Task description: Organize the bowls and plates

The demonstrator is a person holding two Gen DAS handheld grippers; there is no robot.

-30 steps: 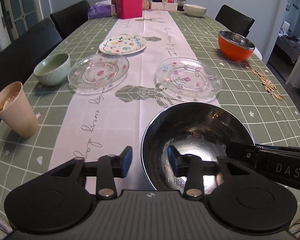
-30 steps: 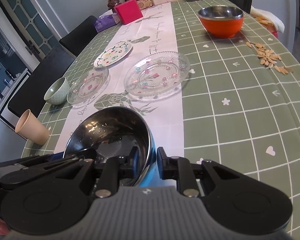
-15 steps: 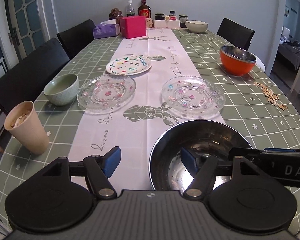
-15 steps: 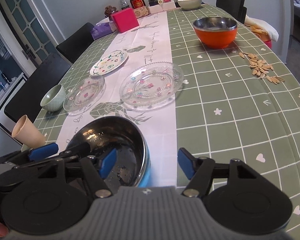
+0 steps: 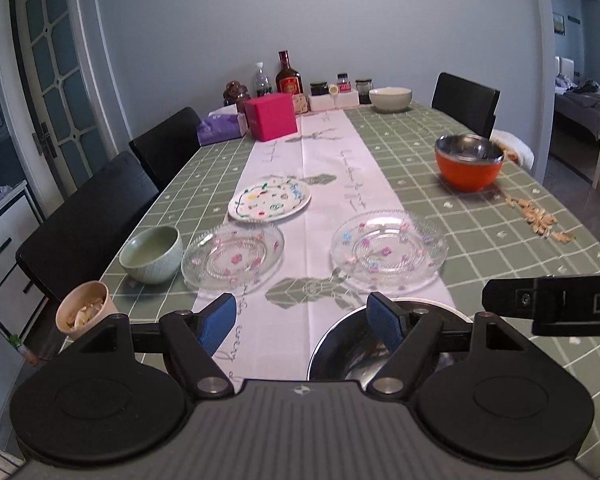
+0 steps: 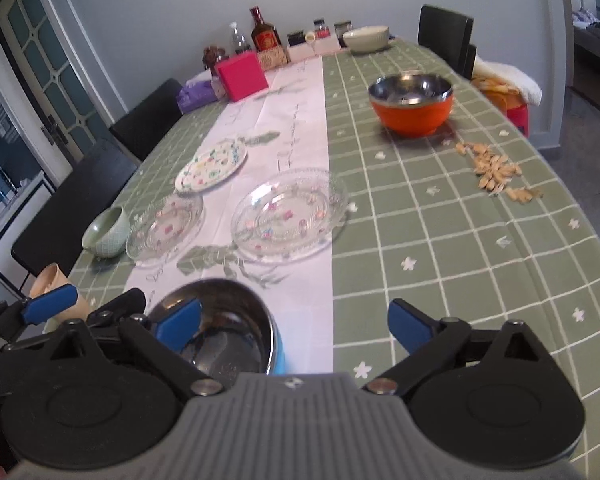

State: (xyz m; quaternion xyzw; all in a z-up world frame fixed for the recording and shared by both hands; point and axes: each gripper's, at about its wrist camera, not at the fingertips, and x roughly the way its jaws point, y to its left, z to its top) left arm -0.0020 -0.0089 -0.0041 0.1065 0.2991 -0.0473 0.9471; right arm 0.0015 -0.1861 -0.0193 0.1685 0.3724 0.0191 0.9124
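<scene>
A steel bowl with a blue outside (image 6: 227,340) stands on the white runner at the table's near edge. My left gripper (image 5: 300,322) is opening; the bowl's (image 5: 340,360) left rim lies between its jaws, pads clear of it. My right gripper (image 6: 293,324) is also opening, wide, around the right rim without touching. Beyond stand two flowered glass plates (image 5: 231,258) (image 5: 388,252), a painted white plate (image 5: 269,202), a green bowl (image 5: 151,254), an orange bowl (image 5: 468,168) and a cream bowl (image 5: 390,99).
A paper cup (image 5: 83,314) holding shells stands at the near left corner. Loose shells (image 5: 540,220) lie on the right side of the green checked tablecloth. A pink box (image 5: 271,116), tissues, bottles and jars crowd the far end. Black chairs line both sides.
Both grippers have let go of the steel bowl's rim, spread their jaws wide and risen and tilted up. The bowl now sits lower in both views.
</scene>
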